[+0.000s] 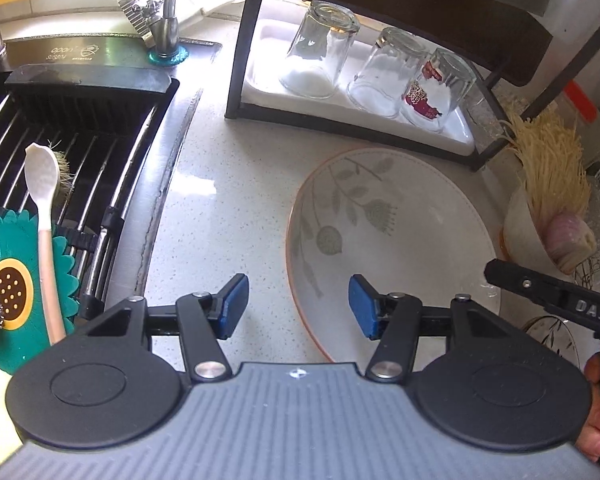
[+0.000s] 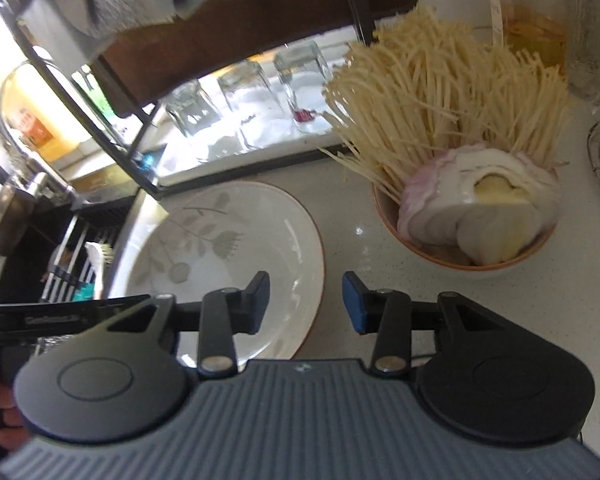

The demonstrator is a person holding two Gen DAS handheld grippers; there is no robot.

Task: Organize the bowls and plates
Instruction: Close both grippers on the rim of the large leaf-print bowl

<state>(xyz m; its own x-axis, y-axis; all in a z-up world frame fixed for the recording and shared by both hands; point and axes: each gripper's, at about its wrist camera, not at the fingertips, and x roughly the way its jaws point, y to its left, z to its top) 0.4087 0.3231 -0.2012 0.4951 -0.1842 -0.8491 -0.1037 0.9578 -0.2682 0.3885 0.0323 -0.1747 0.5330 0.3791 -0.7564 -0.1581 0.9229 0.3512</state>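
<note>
A leaf-patterned plate [image 1: 392, 240] lies flat on the counter [image 1: 220, 200], its left rim between the empty, spread left gripper [image 1: 298, 306], its right rim between the spread right gripper [image 2: 305, 302].

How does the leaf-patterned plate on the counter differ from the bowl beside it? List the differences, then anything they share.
The leaf-patterned plate is wide and shallow; the bowl is narrower and deeper.
The plate is empty; the bowl is heaped with enoki mushrooms and sliced onion.
The plate shows grey-green leaves inside; the bowl's inside is hidden by food.
Both sit upright on the white counter, each with an orange-brown rim.
</note>
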